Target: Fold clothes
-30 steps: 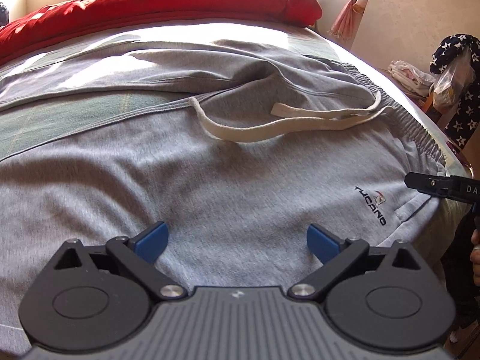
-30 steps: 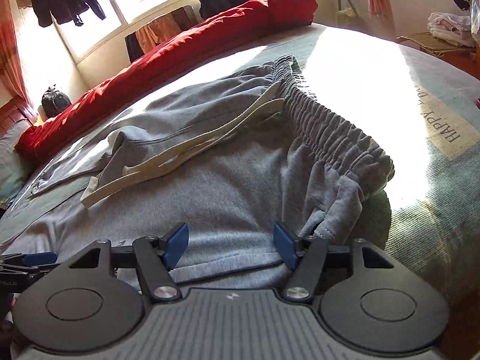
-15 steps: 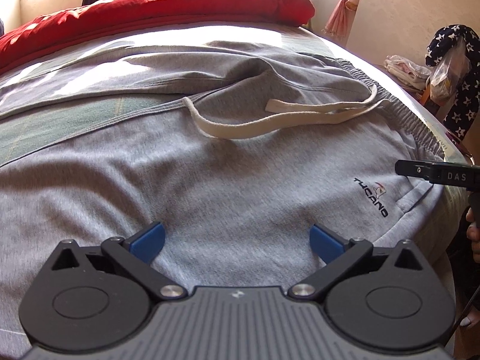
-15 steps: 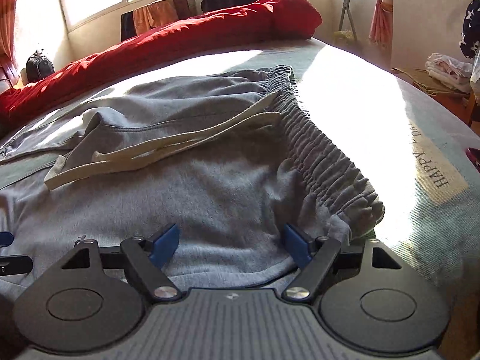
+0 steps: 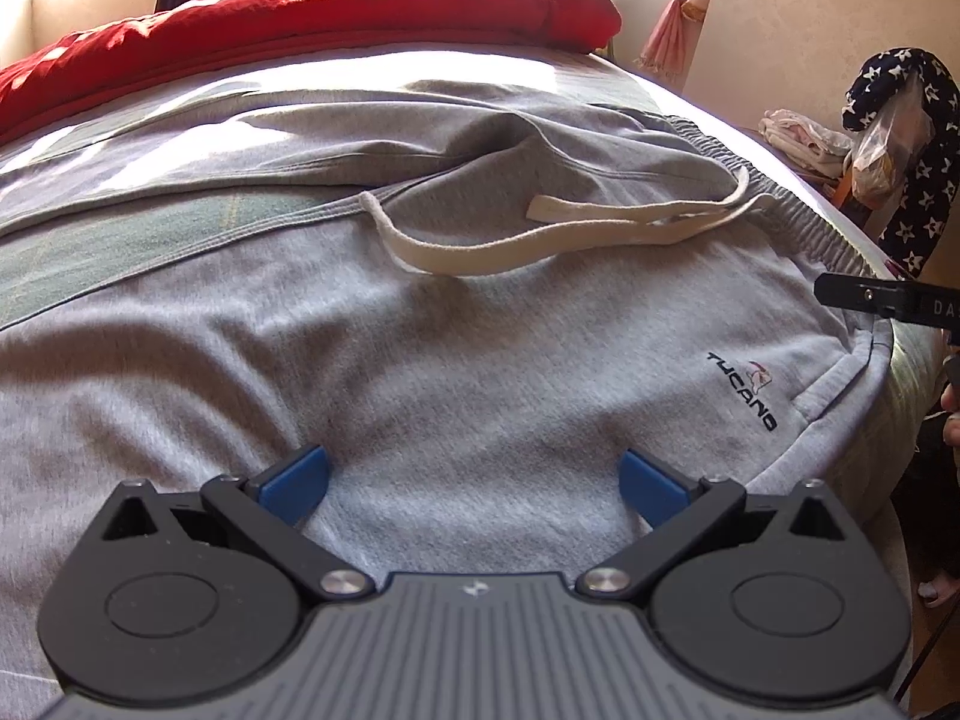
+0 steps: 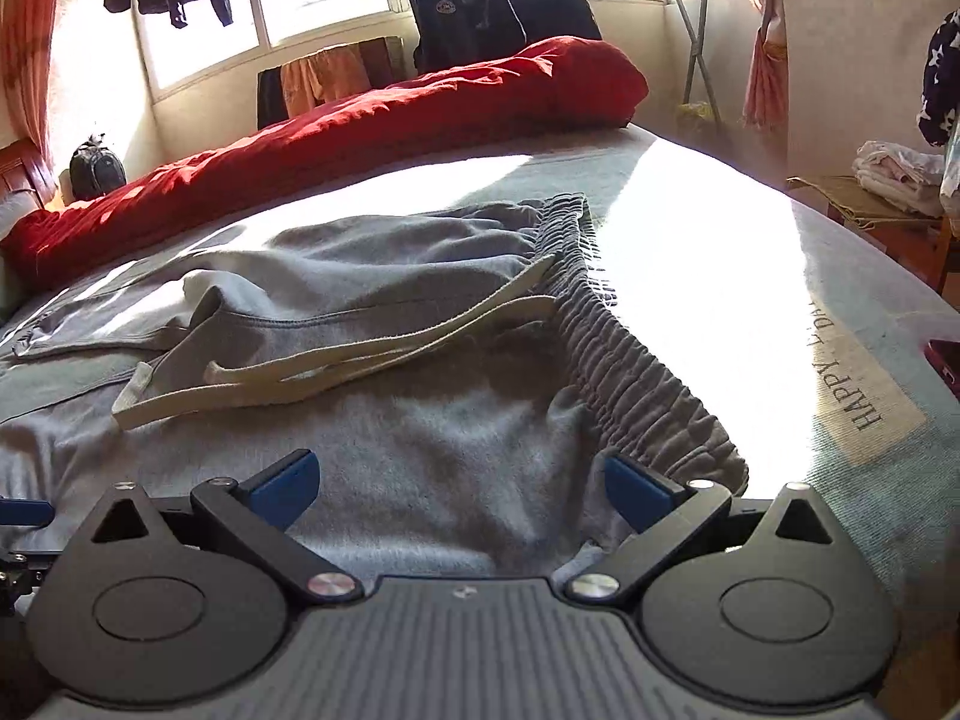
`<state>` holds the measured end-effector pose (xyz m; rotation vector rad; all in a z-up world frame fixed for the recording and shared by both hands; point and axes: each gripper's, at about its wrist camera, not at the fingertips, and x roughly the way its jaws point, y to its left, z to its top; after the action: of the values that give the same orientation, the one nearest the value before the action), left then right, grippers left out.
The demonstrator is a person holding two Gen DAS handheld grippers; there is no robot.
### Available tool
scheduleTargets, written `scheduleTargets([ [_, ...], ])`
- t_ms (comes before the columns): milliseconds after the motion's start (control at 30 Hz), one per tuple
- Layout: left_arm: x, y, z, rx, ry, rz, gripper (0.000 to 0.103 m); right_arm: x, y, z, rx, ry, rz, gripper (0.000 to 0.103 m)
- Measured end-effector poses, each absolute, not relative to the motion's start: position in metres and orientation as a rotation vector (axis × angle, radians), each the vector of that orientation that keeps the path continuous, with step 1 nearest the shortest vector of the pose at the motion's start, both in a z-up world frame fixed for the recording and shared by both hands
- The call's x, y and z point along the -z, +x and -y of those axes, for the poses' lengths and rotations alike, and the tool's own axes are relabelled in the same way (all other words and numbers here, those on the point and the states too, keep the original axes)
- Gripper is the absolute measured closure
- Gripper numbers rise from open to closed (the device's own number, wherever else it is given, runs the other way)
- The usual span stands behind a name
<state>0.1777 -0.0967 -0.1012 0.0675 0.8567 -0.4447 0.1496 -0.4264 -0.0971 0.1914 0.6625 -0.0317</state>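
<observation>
1. Grey fleece sweatpants w/ cream drawstring lie spread flat on bed, elastic waistband near bed's edge
2. Left claw released, blue pads wide apart over pants, gripping nothing
3. Right claw opening, fabric between pads but not pinched
4. Red duvet behind pants

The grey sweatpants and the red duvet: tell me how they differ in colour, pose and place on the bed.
The grey sweatpants are pale grey with a cream drawstring; the red duvet is plain bright red. The sweatpants lie spread fairly flat at the near side of the bed; the duvet is bunched into a long thick roll along the far edge. Both rest on the bed, partly in sunlight.
</observation>
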Motion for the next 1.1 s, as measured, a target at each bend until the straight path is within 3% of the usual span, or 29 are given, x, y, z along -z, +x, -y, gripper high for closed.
scheduleTargets([
  [67, 0.101, 0.177, 0.097, 0.443, 0.068, -0.853, 0.001, 0.117, 0.157, 0.431, 0.039, 0.209, -0.74, 0.0],
  [600, 0.077, 0.169, 0.115, 0.447, 0.137, -0.74, 0.001, 0.127, 0.147, 0.421, 0.043, 0.114, -0.681, 0.0],
  [833, 0.103, 0.182, 0.126, 0.427, 0.098, -0.827, 0.001, 0.128, 0.146, 0.42, 0.047, 0.113, -0.673, 0.0],
  [1100, 0.098, 0.181, 0.125, 0.423, 0.092, -0.832, 0.001, 0.13, 0.144, 0.419, 0.051, 0.107, -0.661, 0.0],
])
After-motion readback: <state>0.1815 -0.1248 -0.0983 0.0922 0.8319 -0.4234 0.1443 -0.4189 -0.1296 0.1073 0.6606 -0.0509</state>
